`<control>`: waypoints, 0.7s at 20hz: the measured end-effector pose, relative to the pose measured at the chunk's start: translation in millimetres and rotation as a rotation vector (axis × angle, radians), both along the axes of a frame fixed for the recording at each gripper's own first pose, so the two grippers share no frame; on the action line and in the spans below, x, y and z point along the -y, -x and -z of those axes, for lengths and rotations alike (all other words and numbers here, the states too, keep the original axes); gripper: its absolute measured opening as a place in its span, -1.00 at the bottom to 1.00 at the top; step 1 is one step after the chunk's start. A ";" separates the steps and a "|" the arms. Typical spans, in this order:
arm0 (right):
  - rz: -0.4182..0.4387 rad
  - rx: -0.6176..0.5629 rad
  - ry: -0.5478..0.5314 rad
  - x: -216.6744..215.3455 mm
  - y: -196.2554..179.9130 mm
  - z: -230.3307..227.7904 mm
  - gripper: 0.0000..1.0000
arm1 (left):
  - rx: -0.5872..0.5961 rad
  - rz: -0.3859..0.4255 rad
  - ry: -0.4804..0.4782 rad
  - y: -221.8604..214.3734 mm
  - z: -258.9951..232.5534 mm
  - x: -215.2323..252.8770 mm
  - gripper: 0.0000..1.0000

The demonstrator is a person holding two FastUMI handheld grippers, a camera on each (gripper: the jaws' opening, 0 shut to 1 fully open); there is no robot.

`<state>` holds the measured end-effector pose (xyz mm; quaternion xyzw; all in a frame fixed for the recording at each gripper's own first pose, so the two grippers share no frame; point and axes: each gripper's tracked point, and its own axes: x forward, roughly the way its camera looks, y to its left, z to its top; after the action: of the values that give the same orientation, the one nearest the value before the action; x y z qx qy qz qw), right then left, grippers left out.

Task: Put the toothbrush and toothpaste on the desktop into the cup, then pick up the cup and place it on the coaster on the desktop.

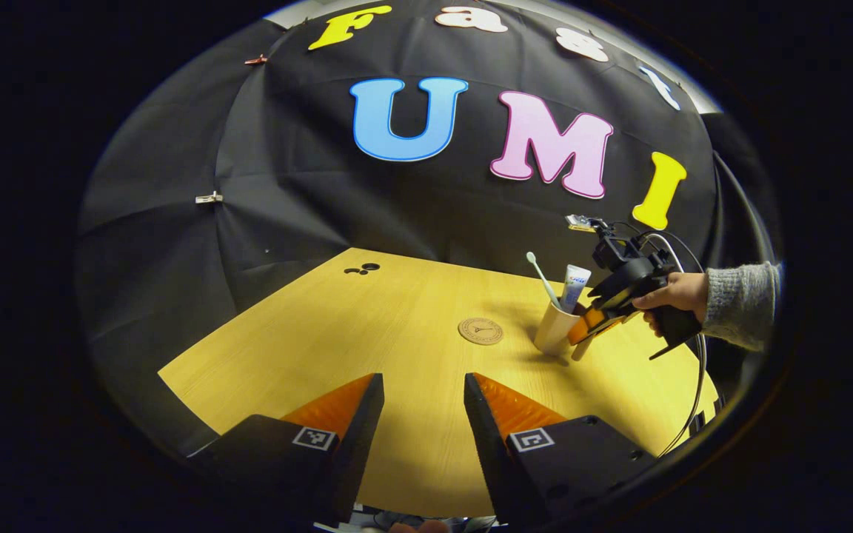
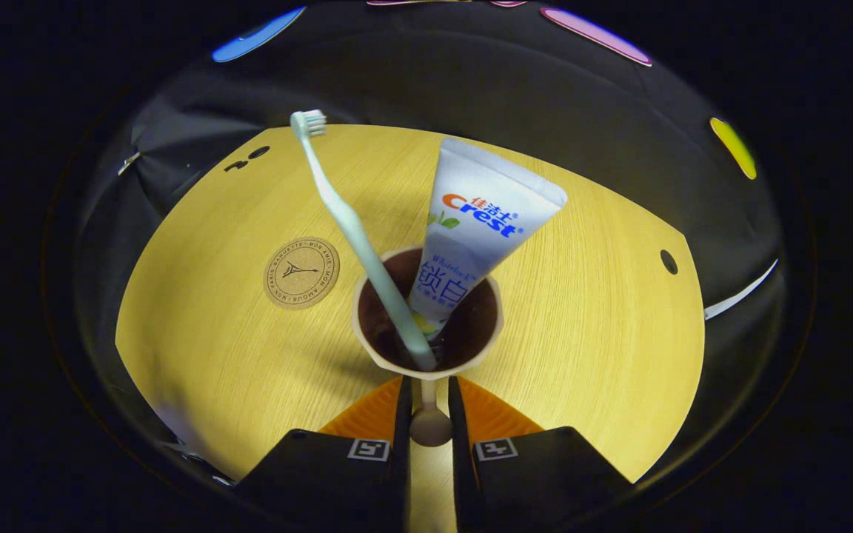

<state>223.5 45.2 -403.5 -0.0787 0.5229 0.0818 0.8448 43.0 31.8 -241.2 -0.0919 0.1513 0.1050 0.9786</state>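
With the toothbrush and toothpaste both standing in the cup, you are at the second step: the lift and carry to the coaster.

Desktop (image 2: 582,311): yellow wood, broad, bare apart from the items below.

Right gripper (image 2: 426,403): jaws drawn in on the cup's handle, one finger on each side of it, apparently pressing. In the left gripper view it (image 1: 580,342) sits at the cup's 3 o'clock side, held by your hand (image 1: 674,294) in a grey sleeve (image 1: 741,303).

Left gripper (image 1: 417,400): jaws apart, holding nothing, hanging over the near desktop well apart from the cup.

Cup (image 2: 426,318): pale, dark inside, upright; whether it rests on the desktop or is just clear of it cannot be told. It stands near the coaster, not on it.

Toothpaste (image 2: 482,222): white tube, cap end down in the cup, leaning toward 1 o'clock in the right gripper view.

Toothbrush (image 2: 356,237): pale green, handle in the cup, head leaning toward 11 o'clock.

Coaster (image 2: 301,272): round, tan, flat on the desktop at the cup's 10 o'clock in the right gripper view; nothing on it.

Next move, as judged: keep the hold on the handle, raise the cup level so the leaning contents stay in, carry it toward 10 o'clock, centre it over the coaster and set it down before you let go.
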 end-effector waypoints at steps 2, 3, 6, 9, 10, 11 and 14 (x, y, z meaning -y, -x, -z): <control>0.004 0.021 -0.006 -0.7 -1.6 -2.9 -0.62 | 0.000 -0.007 0.005 -0.4 -0.2 -2.3 0.41; 0.005 0.023 -0.016 -1.0 -1.5 -3.0 -0.67 | 0.000 -0.008 0.007 -1.0 0.6 -2.9 0.41; 0.012 0.030 -0.054 -5.5 -0.6 -2.7 -0.67 | -0.004 -0.004 0.002 -3.5 1.8 -2.8 0.41; 0.000 0.059 -0.059 -6.9 -0.9 -6.3 -0.67 | -0.007 -0.001 -0.002 -7.6 1.7 -3.4 0.41; -0.003 0.066 -0.065 -6.8 -2.4 -8.1 -0.67 | -0.005 0.000 -0.003 -8.9 0.9 -4.1 0.41; -0.003 0.082 -0.079 -9.3 -5.7 -13.1 -0.67 | -0.004 -0.003 -0.005 -9.4 0.8 -5.4 0.41; -0.013 0.099 -0.111 -18.6 -11.9 -29.5 -0.68 | -0.009 -0.005 -0.009 -10.0 0.1 -9.3 0.41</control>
<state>235.4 63.8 -374.1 -0.0393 0.4747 0.1123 0.8721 53.0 41.0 -241.3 -0.0873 0.1549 0.1086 0.9781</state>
